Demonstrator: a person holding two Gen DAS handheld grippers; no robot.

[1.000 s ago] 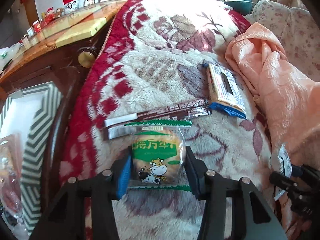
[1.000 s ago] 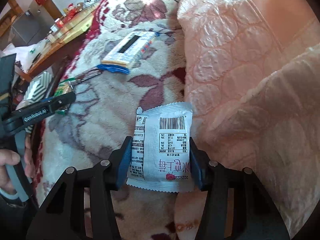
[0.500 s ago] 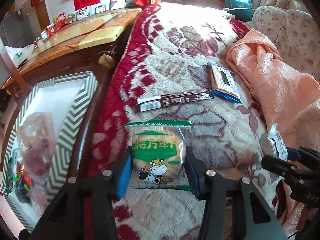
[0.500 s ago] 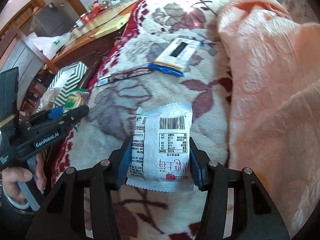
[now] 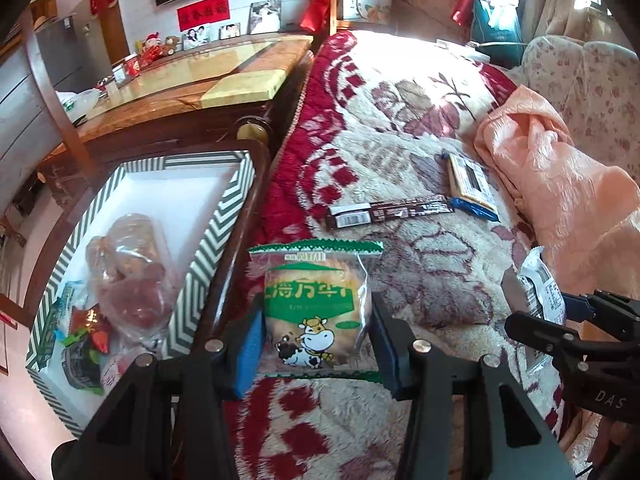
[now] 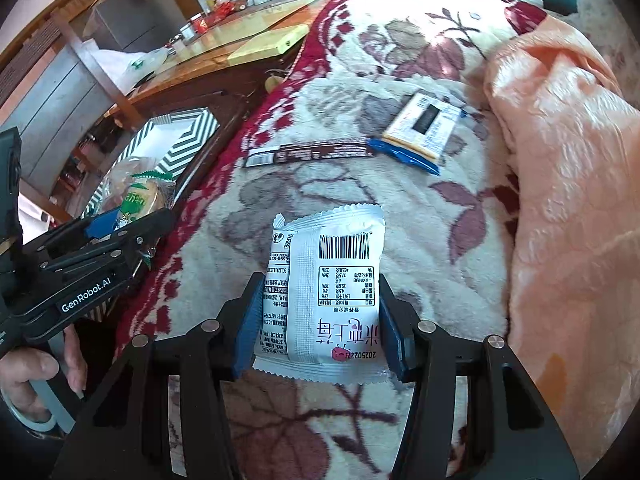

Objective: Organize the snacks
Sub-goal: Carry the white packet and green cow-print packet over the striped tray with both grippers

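Carrying step: left gripper clamping cow bun, right gripper clamping white pack. Next: reaching over box, releasing inside.

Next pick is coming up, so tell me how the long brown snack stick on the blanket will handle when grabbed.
The brown snack stick looks thin and light, so it probably lifts easily. Its glossy wrapper may slip between pads. Lying flat on the fluffy blanket, it is unlikely to roll, but may bend if gripped at one end.

Both grippers angled steeply down, side by side. Left gripper has its blue pads clamped on something, right gripper likewise. Bare hand wraps the left one's handle.
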